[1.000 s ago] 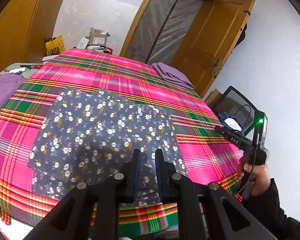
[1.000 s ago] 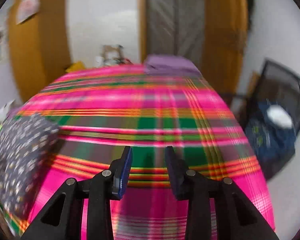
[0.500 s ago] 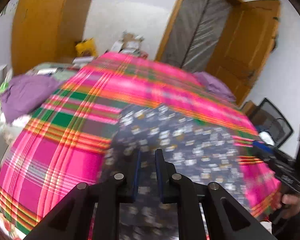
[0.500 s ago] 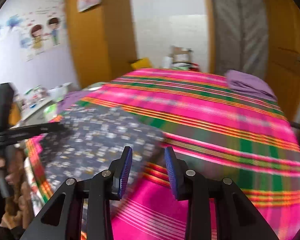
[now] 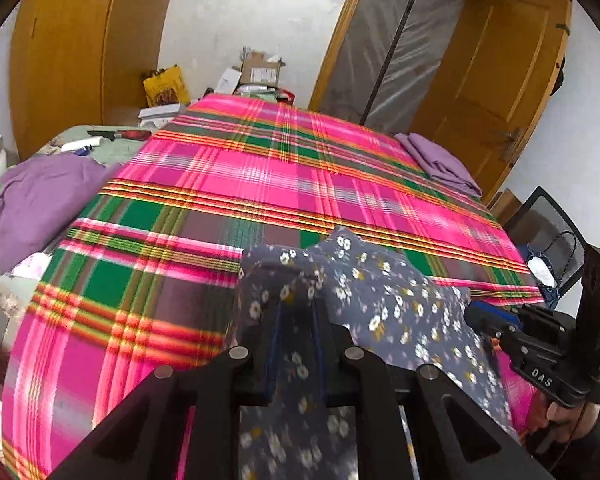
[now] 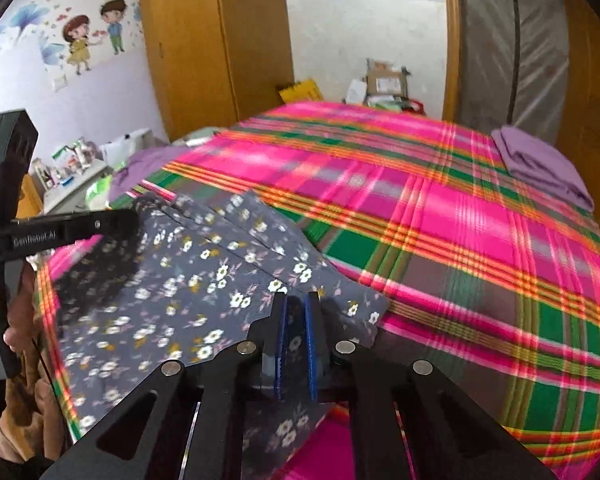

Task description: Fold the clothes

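A dark blue floral garment [image 5: 392, 304] lies on the near part of the pink-and-green plaid bed cover [image 5: 260, 168]. My left gripper [image 5: 296, 308] is shut on one corner, which is raised and drapes over its fingers. In the right wrist view the garment [image 6: 188, 280] spreads to the left on the cover [image 6: 440, 208]. There my right gripper [image 6: 296, 304] has its jaws closing on the near right edge, with floral cloth between the blue pads. Each view shows the other gripper at the garment's far side: the right gripper [image 5: 484, 320] and the left gripper [image 6: 132, 220].
A folded purple cloth [image 5: 440, 160] lies at the bed's far right corner [image 6: 540, 164]. A purple pile [image 5: 40, 196] sits off the left edge. Boxes [image 5: 260, 68] stand beyond the bed's far end. A black mesh chair [image 5: 548, 232] is at the right, and a cluttered side table [image 6: 68, 164] at the left.
My right gripper swung left from bare bed cover to the garment, and its jaws narrowed on the edge. My left gripper moved along the garment, whose corner now hangs raised over its fingers.
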